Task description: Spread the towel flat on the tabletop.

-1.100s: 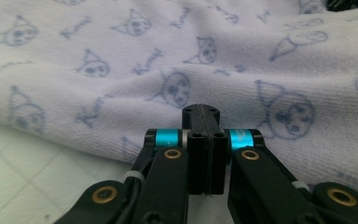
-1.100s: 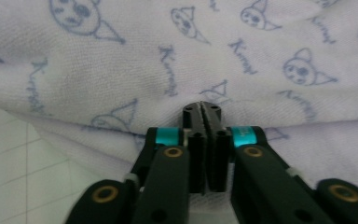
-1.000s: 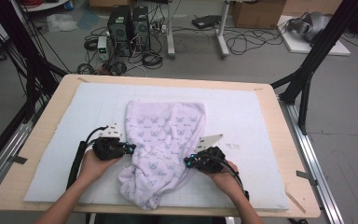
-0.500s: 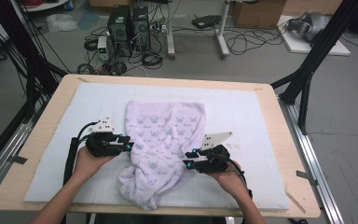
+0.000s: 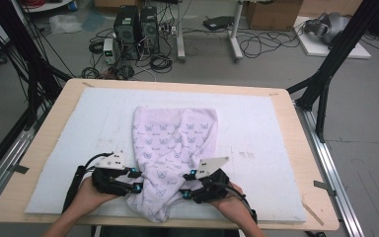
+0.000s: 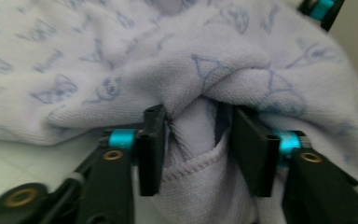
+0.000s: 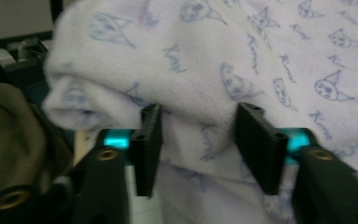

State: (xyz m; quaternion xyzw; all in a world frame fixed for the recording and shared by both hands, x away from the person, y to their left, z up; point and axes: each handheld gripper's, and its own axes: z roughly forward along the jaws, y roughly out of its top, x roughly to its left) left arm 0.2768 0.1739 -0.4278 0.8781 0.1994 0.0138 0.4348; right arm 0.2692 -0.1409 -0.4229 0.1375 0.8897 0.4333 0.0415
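Note:
A pale lilac cloth [image 5: 175,133] printed with small cat faces lies lengthwise on the white pad [image 5: 261,128], its near end bunched at the front edge. My left gripper [image 5: 136,180] is at the cloth's near left side. Its jaws have just come apart from shut, then eased in slightly, and stand open around a loose fold [image 6: 191,135]. My right gripper [image 5: 185,186] is at the near right side. Its jaws have just been opening and stand open with a soft bulge of cloth [image 7: 200,126] between them. Both pairs of pads straddle the fabric without squeezing it.
The white pad covers a wooden table [image 5: 301,163] with a bare rim. Black frame posts [image 5: 325,84] stand at its right and left sides. Computer towers [image 5: 135,24] and cables lie on the floor beyond the far edge.
Both hands slid along the cloth's sides toward the near edge. Both pairs of jaws went from shut to apart. The cloth's far end stayed in place.

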